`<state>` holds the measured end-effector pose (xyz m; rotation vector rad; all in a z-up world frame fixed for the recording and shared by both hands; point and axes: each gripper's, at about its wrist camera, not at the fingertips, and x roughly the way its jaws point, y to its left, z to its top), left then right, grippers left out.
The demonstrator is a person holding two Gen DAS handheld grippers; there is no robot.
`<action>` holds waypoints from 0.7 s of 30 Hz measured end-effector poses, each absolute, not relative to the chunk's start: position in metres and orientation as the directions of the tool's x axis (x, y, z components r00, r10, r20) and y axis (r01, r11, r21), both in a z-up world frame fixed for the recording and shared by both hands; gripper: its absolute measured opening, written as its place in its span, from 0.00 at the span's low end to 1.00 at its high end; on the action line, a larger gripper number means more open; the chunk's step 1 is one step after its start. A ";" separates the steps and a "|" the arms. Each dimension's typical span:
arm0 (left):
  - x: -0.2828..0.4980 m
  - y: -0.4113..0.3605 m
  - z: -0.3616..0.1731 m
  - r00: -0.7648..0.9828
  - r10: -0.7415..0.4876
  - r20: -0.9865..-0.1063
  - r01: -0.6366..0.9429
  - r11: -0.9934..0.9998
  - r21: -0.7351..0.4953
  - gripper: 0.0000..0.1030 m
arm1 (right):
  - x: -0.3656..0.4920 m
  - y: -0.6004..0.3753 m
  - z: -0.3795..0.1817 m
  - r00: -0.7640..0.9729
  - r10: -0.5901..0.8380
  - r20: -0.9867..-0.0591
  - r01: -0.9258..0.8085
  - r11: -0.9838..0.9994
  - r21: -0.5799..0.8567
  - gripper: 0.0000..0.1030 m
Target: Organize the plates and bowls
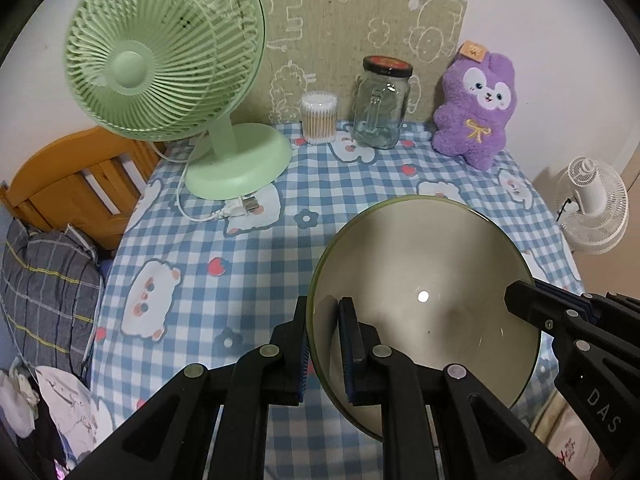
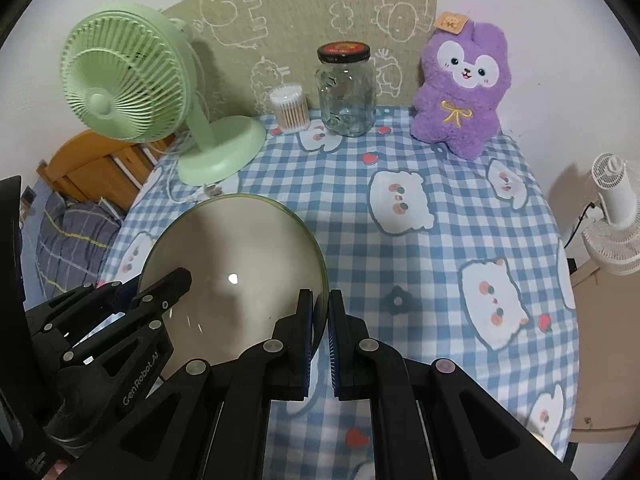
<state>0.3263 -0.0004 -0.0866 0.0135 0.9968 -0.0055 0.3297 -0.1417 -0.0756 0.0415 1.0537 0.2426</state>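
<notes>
A wide beige bowl [image 1: 424, 280] with a green rim hangs above the checked tablecloth, held from both sides. My left gripper [image 1: 323, 312] is shut on its left rim, one pad inside and one outside. My right gripper [image 2: 321, 304] is shut on the opposite rim of the same bowl [image 2: 232, 256]. Each gripper shows in the other's view: the right gripper [image 1: 516, 300] at the bowl's right edge, the left gripper [image 2: 180, 280] at its left edge. The bowl's inside is bare, with a small light glint.
On the table [image 1: 312, 184] stand a green desk fan [image 1: 160, 52] with its cord and plug, a cotton swab tub [image 1: 319, 117], a glass jar [image 1: 382, 104] and a purple plush toy [image 1: 478, 108]. A wooden bed frame [image 1: 76, 184] lies left, a white fan [image 1: 592, 204] right.
</notes>
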 end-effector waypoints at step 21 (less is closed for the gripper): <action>0.228 -0.009 -0.031 0.622 -0.024 -0.783 0.024 1.000 -0.011 0.10 | 0.219 -0.155 -0.016 0.560 0.211 -0.801 -0.197 0.973 0.119 0.09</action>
